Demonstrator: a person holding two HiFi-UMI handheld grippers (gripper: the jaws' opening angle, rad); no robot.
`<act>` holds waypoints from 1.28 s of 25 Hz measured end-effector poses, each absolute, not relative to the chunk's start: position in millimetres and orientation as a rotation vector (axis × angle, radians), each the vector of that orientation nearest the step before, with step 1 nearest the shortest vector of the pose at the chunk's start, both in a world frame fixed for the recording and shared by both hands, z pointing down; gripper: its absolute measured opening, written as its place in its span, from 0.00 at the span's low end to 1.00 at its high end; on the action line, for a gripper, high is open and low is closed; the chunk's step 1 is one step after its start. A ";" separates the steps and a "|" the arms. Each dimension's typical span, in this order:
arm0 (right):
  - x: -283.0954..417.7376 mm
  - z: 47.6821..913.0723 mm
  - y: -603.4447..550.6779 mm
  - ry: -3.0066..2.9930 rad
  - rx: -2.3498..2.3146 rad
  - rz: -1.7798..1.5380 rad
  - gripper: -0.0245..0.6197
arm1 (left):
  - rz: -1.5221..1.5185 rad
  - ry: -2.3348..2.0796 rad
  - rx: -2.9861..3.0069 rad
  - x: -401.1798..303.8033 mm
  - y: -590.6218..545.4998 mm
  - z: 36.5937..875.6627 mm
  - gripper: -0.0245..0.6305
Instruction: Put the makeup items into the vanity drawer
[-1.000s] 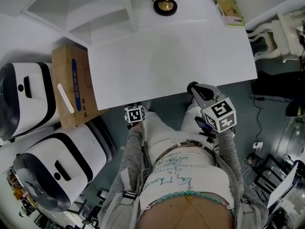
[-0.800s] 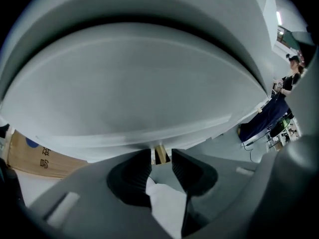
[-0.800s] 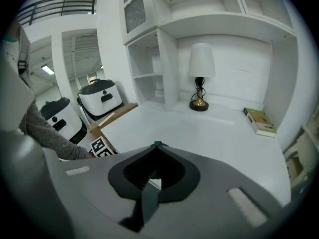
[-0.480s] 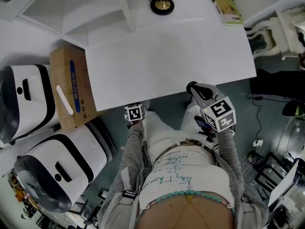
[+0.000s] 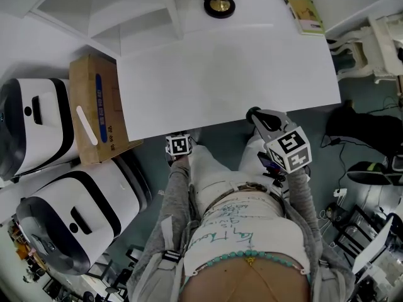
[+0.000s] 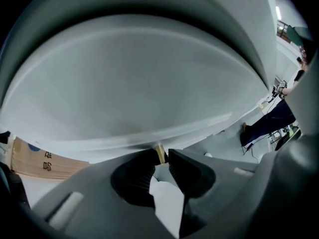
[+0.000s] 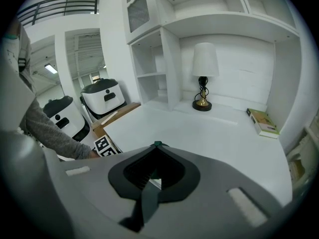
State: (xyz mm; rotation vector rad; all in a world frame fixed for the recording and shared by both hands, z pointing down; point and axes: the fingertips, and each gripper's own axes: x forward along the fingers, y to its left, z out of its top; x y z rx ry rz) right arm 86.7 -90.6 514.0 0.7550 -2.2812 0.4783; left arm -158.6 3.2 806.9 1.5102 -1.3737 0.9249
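Your left gripper [image 6: 160, 158] sits under the front edge of the white table [image 5: 220, 74], jaws clamped on the small brass knob [image 6: 159, 151] of the drawer [image 6: 149, 93] (which does not stick out past the tabletop). Your right gripper [image 7: 157, 146] hovers over that edge, jaws together, holding nothing.

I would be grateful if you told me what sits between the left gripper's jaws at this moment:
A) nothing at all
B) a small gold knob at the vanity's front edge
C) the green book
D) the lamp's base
B: the left gripper view shows the left gripper with its jaws closed on a small gold knob just under the front edge of the white vanity.
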 end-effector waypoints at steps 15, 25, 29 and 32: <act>82.3 516.8 -82.6 -2.298 0.693 0.453 0.08 | 0.932 -1.374 1.501 -151.4 20.3 807.9 0.18; 72.6 516.6 -77.7 -2.315 0.637 0.439 0.08 | 0.950 -1.358 1.495 -144.0 46.3 806.0 0.18; 68.3 516.0 -76.3 -2.324 0.619 0.434 0.08 | 0.952 -1.364 1.487 -143.5 54.2 806.6 0.18; 67.2 515.3 -75.4 -2.328 0.609 0.428 0.08 | 0.950 -1.363 1.491 -141.3 58.0 806.8 0.18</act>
